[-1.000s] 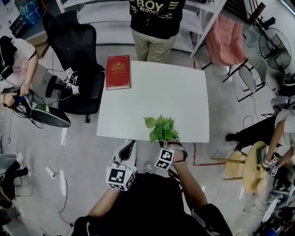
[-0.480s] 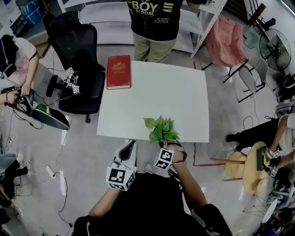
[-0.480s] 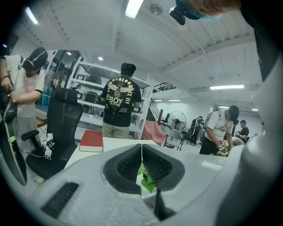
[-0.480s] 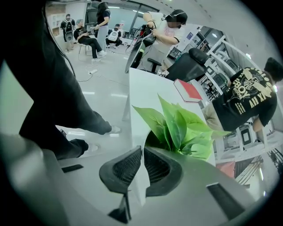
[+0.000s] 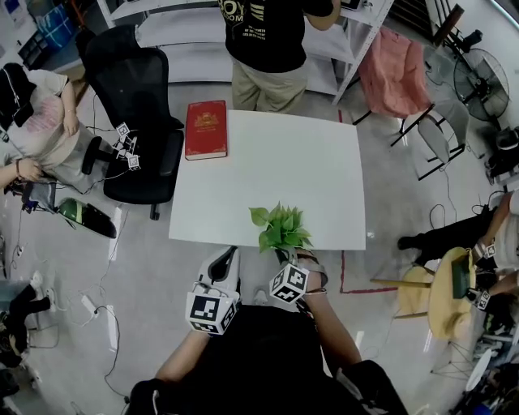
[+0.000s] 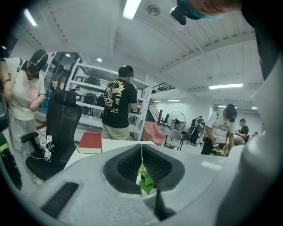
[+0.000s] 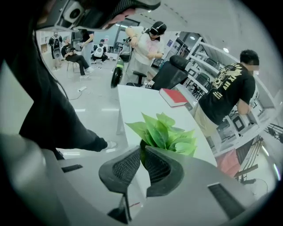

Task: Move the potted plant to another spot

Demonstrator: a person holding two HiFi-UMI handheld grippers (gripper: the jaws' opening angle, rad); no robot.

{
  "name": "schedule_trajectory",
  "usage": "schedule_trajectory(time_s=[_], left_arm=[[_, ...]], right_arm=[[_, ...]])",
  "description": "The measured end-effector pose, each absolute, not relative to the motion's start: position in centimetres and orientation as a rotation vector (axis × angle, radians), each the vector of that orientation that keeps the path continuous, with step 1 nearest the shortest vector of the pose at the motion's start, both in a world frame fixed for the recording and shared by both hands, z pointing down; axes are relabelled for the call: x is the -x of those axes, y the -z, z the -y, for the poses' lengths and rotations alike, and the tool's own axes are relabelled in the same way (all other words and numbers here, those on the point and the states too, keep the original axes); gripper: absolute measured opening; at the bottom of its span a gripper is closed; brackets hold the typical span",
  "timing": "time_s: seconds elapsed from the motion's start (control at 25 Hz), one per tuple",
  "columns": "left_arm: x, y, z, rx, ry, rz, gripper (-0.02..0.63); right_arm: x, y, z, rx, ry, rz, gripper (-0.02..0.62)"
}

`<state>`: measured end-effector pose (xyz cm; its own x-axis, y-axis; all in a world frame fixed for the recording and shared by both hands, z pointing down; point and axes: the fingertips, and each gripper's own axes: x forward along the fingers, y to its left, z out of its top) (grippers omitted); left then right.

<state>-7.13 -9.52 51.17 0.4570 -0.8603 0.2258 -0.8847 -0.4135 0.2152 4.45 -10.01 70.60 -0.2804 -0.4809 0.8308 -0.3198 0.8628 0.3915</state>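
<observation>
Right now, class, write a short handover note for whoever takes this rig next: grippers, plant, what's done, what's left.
Left gripper: fingers together, empty.
Right gripper: fingers closed on the rim of the potted plant.
The plant is at the near edge of the white table; a red book lies at the far left corner.
Done: grasp. Left: lift, carry to another spot, release.

I see bright, even light from ceiling strips [image 6: 131, 8]; the white table [image 5: 276, 170] nearly blows out, and both gripper views bend and darken at the edges.
</observation>
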Motion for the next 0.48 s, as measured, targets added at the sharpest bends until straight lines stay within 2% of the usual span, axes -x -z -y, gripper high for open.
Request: schedule_trajectory(time_s=[0.2,0.48], left_arm=[[5.9,-50.7,8.5,-2.427,-0.116,1.5,0.018],[4.2,-49.9,5.6,-2.414,-0.131,1.554,0.018]], right_arm=[[-4.9,-66.7,9.8,-0.809,0.058,2.054,0.015],[-8.6,-62.1,8.9,-1.143,-0.302,2.267,0.015]])
